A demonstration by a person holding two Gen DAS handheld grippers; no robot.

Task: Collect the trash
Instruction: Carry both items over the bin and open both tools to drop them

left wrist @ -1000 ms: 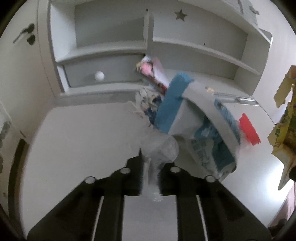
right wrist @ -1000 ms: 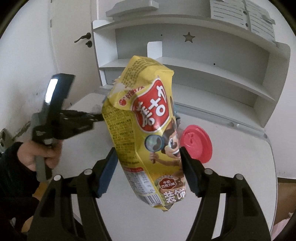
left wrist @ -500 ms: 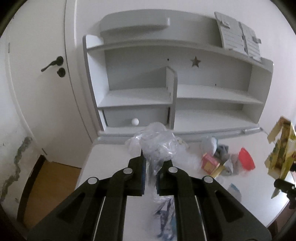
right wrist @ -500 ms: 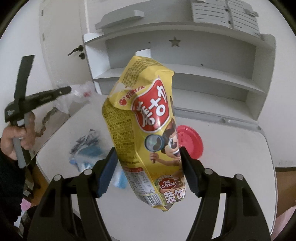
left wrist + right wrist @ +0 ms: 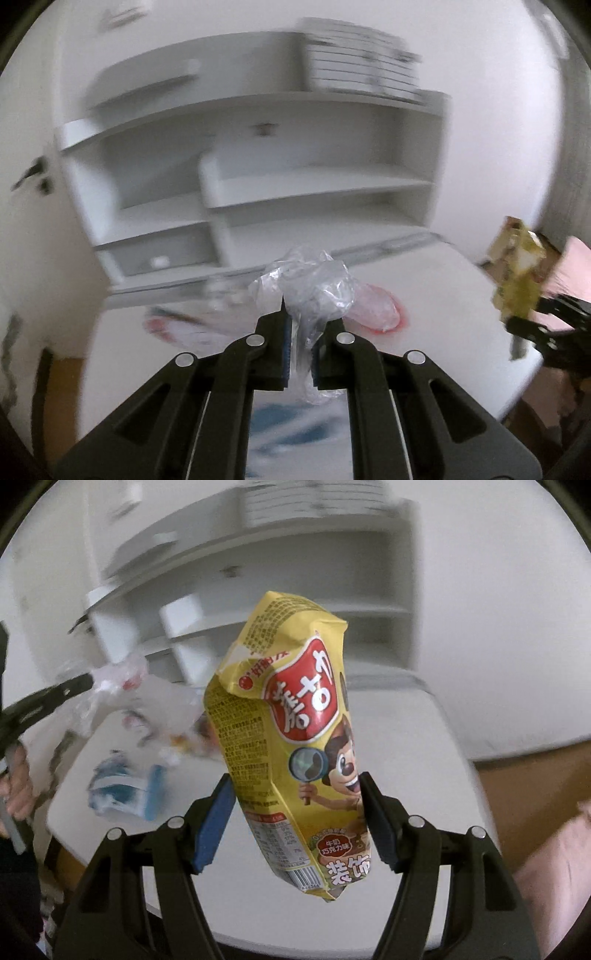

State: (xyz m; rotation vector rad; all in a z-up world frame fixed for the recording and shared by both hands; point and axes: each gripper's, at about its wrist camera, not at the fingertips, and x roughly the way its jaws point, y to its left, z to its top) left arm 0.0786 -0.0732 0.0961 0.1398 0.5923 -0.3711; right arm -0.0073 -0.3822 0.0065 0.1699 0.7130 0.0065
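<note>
The right gripper [image 5: 297,805] is clamping a yellow snack bag [image 5: 291,731] between its blue pads, well above the table [image 5: 413,746]. The bag is standing nearly upright, its long axis running from the crumpled, torn-open top near the shelves down to the sealed bottom edge with the barcode, the top leaning a little to the left in the right wrist view; its printed face with the red logo and cartoon figure is turning toward the camera. The left gripper [image 5: 301,332] is pinching a crumpled clear plastic bag [image 5: 314,291], its jaws pressed together on the thin film, and the bag is bunching up above the fingertips and trailing down between them, held off the table. From the left wrist view the yellow snack bag [image 5: 517,277] is showing at the right edge, in the other gripper. On the white table a red lid [image 5: 380,314] is lying flat behind the clear bag, a blue and white packet [image 5: 125,790] is lying near the left edge, and other blurred wrappers are lying beside it, too smeared to name. Behind the table a grey shelf unit [image 5: 314,177] with open compartments and a small drawer is standing against a white wall, and a white door with a dark handle [image 5: 33,173] is showing to its left. A hand [image 5: 18,786] is gripping the left tool's handle.
</note>
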